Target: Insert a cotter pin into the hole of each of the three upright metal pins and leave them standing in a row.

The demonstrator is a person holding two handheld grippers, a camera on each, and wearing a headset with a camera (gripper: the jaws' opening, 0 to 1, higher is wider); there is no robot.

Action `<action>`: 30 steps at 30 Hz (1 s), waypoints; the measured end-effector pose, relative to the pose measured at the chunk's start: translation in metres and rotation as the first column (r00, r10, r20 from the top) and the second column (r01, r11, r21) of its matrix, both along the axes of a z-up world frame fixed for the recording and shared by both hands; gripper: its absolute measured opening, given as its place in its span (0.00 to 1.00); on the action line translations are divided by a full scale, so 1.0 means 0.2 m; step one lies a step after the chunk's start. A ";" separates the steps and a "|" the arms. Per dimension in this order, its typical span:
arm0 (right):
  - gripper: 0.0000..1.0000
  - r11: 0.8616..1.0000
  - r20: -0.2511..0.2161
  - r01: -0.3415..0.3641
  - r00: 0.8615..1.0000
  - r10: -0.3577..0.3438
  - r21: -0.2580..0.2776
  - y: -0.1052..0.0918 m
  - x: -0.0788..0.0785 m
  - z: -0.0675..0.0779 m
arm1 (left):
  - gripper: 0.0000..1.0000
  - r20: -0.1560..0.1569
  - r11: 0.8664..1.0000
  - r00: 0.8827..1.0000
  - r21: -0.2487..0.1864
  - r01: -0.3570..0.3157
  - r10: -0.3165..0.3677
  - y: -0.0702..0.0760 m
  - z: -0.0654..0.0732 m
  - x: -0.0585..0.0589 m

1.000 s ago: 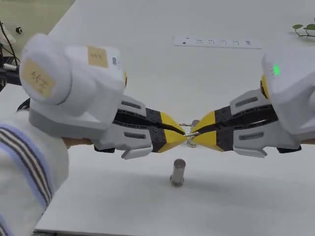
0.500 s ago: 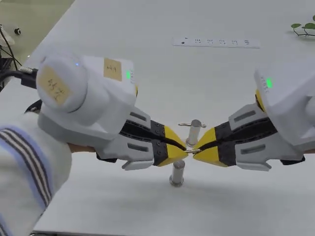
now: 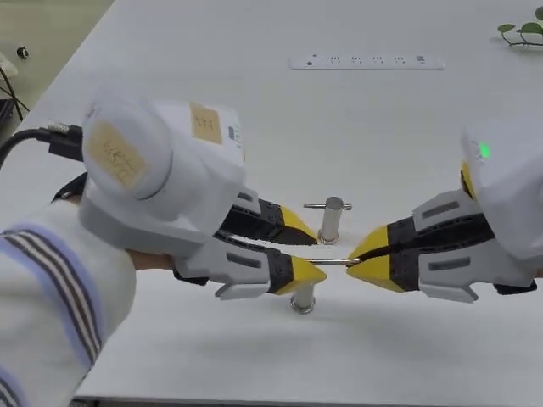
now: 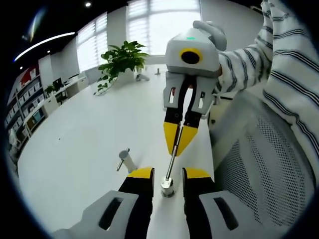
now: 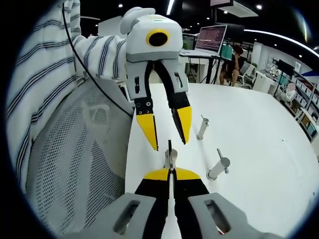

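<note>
My right gripper (image 3: 351, 259) is shut on a thin cotter pin (image 3: 327, 262) that points left, level, just above the near upright metal pin (image 3: 301, 301). My left gripper (image 3: 321, 251) stands open, its jaws above and below the cotter pin's free end. In the left gripper view the near metal pin (image 4: 167, 186) sits between my own jaws (image 4: 167, 173), with the cotter pin (image 4: 172, 159) running down from the right gripper (image 4: 178, 149). Behind stands a second metal pin (image 3: 331, 220) with a cotter pin through it. A third metal pin (image 5: 202, 127) stands farther off.
A white power strip (image 3: 366, 61) lies at the back of the table, and a plant (image 3: 522, 30) at the far right. A black cable (image 3: 25, 144) runs off the left side. The table's front edge (image 3: 254, 397) is close to the near pin.
My left gripper has opened and let go of the cotter pin, which now stays in the right gripper alone. Both grippers have sunk toward the near metal pin.
</note>
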State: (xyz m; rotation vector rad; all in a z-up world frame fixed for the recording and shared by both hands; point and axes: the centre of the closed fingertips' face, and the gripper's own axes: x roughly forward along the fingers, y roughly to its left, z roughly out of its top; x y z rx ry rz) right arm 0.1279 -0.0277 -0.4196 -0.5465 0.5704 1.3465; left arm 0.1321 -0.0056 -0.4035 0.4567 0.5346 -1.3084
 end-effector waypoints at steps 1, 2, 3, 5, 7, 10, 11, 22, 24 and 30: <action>0.00 1.000 -0.001 0.006 1.000 -0.006 0.001 0.00 0.00 0.00 | 0.20 -0.002 1.000 1.000 0.003 -0.001 0.001 0.00 -0.01 0.00; 0.00 1.000 -0.004 0.016 1.000 -0.016 0.003 -0.01 0.00 -0.01 | 0.19 -0.007 1.000 1.000 0.009 -0.002 0.002 0.01 -0.02 0.00; 0.00 1.000 -0.009 0.024 1.000 -0.024 0.004 -0.02 0.00 -0.02 | 0.18 -0.008 1.000 1.000 0.012 -0.002 0.002 0.01 -0.02 0.00; 0.00 0.999 -0.015 0.031 0.999 -0.031 0.005 -0.03 0.00 -0.04 | 0.17 -0.012 1.000 1.000 0.022 -0.003 0.003 0.01 -0.04 0.00; 0.00 0.999 -0.021 0.039 0.999 -0.040 -0.006 -0.05 0.00 -0.07 | 0.17 -0.051 0.999 0.999 0.032 -0.010 0.012 0.01 -0.07 -0.02; 0.00 0.999 -0.032 0.049 0.998 -0.049 -0.010 -0.06 -0.01 -0.08 | 0.17 -0.050 0.999 0.999 0.034 -0.012 0.013 0.00 -0.08 -0.02; 0.00 0.999 -0.034 0.050 0.998 -0.051 -0.012 -0.07 -0.01 -0.09 | 0.17 -0.049 0.999 0.999 0.041 -0.015 0.017 0.00 -0.09 -0.01; 0.00 0.998 -0.042 0.050 0.998 -0.051 -0.037 -0.07 -0.01 -0.12 | 0.13 -0.031 0.995 1.000 0.103 0.002 0.001 0.01 -0.16 -0.01; 0.00 0.998 -0.044 0.050 0.998 -0.051 -0.035 -0.07 -0.01 -0.12 | 0.12 -0.029 0.994 1.000 0.110 0.001 0.002 0.02 -0.16 0.00; 0.00 0.998 -0.042 0.043 0.998 -0.044 -0.037 -0.06 -0.01 -0.13 | 0.10 -0.015 0.993 1.000 0.119 -0.001 0.002 0.02 -0.17 0.01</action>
